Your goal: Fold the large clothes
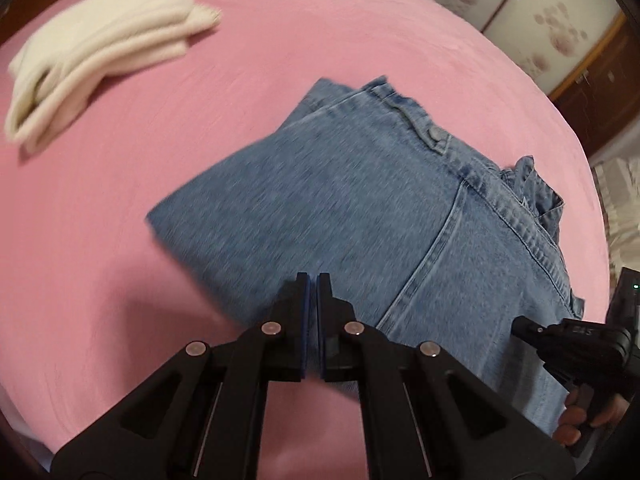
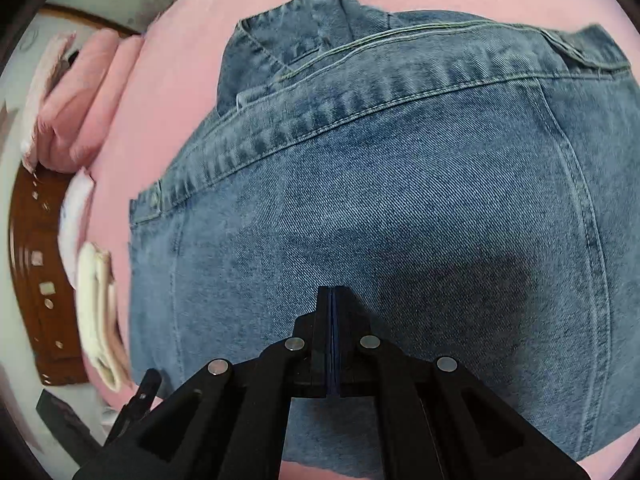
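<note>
A folded blue denim garment (image 1: 360, 208) lies on the pink bed sheet (image 1: 120, 220). In the right wrist view the denim garment (image 2: 380, 200) fills most of the frame, its seams and a metal button (image 2: 153, 199) showing. My left gripper (image 1: 313, 280) hovers over the near left edge of the denim, jaws shut with nothing between them. My right gripper (image 2: 333, 292) is above the middle of the denim, jaws shut and empty. The right gripper's black body (image 1: 576, 340) shows at the lower right of the left wrist view, with a person's fingers (image 1: 576, 428) on its handle.
A folded cream garment (image 1: 96, 64) lies at the far left of the bed, also seen as the cream garment (image 2: 98, 312) in the right wrist view. Pink pillows (image 2: 84, 100) sit by a brown headboard (image 2: 36, 280). Floral-patterned wardrobe doors (image 1: 540, 20) stand beyond the bed.
</note>
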`<state>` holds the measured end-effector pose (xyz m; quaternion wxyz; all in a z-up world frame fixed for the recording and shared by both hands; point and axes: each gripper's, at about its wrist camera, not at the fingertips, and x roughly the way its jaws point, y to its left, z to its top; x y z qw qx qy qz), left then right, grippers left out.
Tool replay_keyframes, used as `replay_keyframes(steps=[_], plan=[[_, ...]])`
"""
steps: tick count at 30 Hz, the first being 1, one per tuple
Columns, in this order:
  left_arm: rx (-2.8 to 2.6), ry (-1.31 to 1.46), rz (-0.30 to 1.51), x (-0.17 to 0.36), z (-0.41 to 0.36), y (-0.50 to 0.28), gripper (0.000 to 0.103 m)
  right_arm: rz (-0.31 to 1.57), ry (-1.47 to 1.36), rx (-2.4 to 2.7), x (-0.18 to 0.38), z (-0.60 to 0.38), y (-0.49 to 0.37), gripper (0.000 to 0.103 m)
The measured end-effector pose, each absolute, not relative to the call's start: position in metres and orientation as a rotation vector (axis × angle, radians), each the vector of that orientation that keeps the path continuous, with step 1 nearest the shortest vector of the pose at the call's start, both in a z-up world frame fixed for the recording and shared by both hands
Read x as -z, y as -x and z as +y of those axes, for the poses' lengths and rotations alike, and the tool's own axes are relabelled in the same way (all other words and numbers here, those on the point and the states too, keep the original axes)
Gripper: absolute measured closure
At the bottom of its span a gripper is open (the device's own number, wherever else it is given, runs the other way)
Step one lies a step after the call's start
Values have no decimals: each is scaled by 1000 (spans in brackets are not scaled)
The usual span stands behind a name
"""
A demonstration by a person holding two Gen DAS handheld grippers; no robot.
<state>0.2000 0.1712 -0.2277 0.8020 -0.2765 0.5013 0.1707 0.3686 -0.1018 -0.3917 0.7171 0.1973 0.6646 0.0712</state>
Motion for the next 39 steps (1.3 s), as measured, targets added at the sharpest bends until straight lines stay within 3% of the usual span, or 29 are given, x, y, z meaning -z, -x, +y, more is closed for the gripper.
replay_keyframes(steps=[11,13,14,15,34,39], plan=[[-374,908,1047,225,195,-158,98,1658,-245,-104,445,-39,-421,103],[-393,919,1050,228,199,-157,81,1691,-277,-101,449,-40,-428,103],[-408,924,1058,231,202,-157,60,1705,-277,-106,450,-40,-431,103],[-424,936,1054,234,204,-155,51,1711,-265,-114,450,-39,-432,103],[-368,1091,985,288,232,-215,51,1619,-43,-60,445,68,-441,101],[-387,1164,1006,287,232,-221,80,1609,-84,-43,437,63,-442,101]])
